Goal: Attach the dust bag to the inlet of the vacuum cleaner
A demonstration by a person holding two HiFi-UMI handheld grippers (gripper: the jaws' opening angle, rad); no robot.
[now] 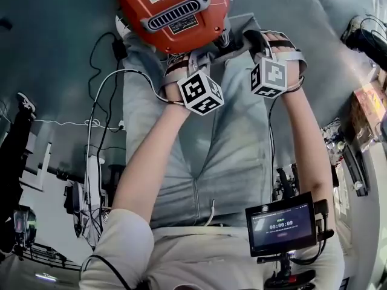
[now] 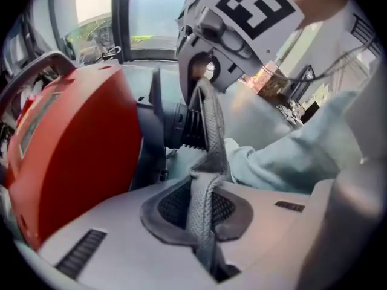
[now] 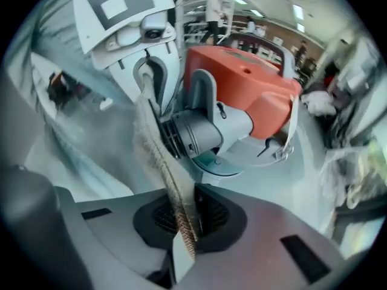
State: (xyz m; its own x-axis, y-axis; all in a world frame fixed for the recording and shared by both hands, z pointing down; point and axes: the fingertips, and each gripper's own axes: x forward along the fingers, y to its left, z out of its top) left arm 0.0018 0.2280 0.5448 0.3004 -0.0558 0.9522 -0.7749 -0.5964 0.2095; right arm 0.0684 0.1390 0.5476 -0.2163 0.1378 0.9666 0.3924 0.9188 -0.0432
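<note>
Dust-bag attachment, head and gripper views. The left claw (image 2: 202,222) and the right claw (image 3: 181,222) are each clamped on the grey woven collar band (image 2: 208,132) of the dust bag (image 1: 211,144). The band is stretched between them just in front of the ribbed grey inlet (image 3: 199,132) of the orange vacuum cleaner (image 1: 169,8). The pale blue bag fabric trails from the band towards the person.
</note>
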